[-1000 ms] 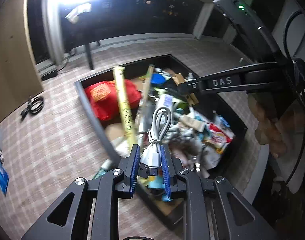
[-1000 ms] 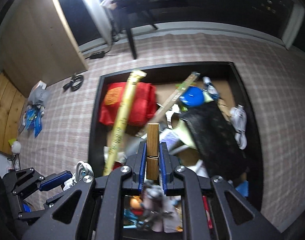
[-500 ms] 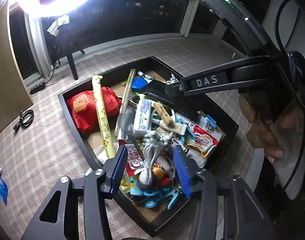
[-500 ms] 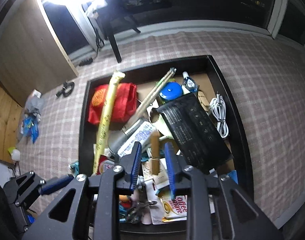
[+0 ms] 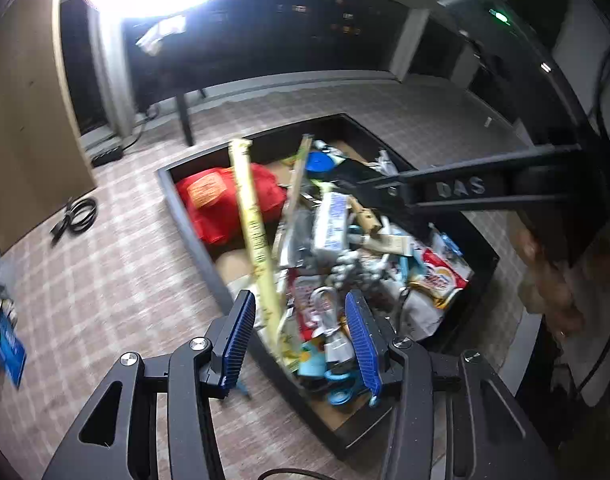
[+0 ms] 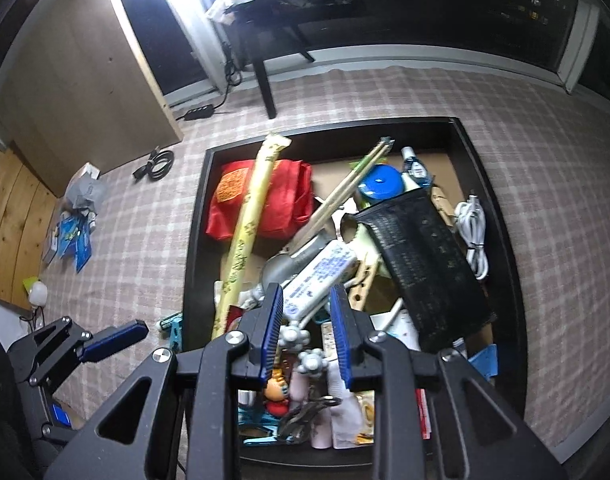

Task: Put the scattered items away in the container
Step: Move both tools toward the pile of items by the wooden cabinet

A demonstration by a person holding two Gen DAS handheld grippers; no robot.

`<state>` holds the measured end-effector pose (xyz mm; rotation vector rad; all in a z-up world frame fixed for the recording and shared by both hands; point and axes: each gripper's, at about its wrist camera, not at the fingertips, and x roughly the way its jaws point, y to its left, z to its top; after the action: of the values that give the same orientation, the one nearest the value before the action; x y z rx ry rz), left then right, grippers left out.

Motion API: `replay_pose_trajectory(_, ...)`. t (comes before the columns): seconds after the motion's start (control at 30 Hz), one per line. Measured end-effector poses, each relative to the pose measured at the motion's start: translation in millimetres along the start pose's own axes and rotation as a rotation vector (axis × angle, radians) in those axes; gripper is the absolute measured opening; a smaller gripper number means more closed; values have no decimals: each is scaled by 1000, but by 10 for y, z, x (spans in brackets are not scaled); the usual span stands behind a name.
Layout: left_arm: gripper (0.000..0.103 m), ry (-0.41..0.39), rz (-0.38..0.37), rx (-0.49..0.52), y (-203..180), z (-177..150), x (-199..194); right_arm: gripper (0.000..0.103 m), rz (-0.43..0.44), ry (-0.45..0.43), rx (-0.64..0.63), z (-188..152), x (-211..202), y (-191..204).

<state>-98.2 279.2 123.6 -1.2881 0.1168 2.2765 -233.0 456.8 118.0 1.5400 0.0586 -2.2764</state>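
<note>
A black tray (image 6: 195,216) on the checked cloth is full of small items: a red pouch (image 6: 261,200), a long yellow packet (image 6: 249,220), a black case (image 6: 421,256), a white cable (image 6: 475,232) and a wooden clothespin (image 6: 363,286). It also shows in the left wrist view (image 5: 193,236), with a coiled white cable (image 5: 325,312) lying in it. My left gripper (image 5: 301,344) is open and empty over the tray's near edge. My right gripper (image 6: 307,328) is open and empty above the tray's middle.
Blue packets (image 6: 71,240) and a grey bundle (image 6: 85,192) lie on the cloth left of the tray. A black cord (image 6: 155,164) lies beside a wooden cabinet (image 6: 85,92). A black table leg (image 6: 265,88) stands beyond the tray.
My left gripper opened and let the white cable fall into the tray. My right gripper opened and dropped the wooden clothespin into the tray. Both grippers have pulled back and stand empty.
</note>
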Motion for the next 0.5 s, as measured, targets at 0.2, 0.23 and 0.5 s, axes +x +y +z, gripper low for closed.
replay_pose_trajectory(0.2,45,3,57,-101,410,-168,-167,24,24,15,-32,-59,28,231)
replay_pose_trajectory(0.23,45,1,72,-120,492,-208,-209,24,26,19,-41,-67,33,279)
replay_pose_trajectory(0.5,45,-4,163,-262,1203,-590,-596,33,45,14,-88,-163,-10,770)
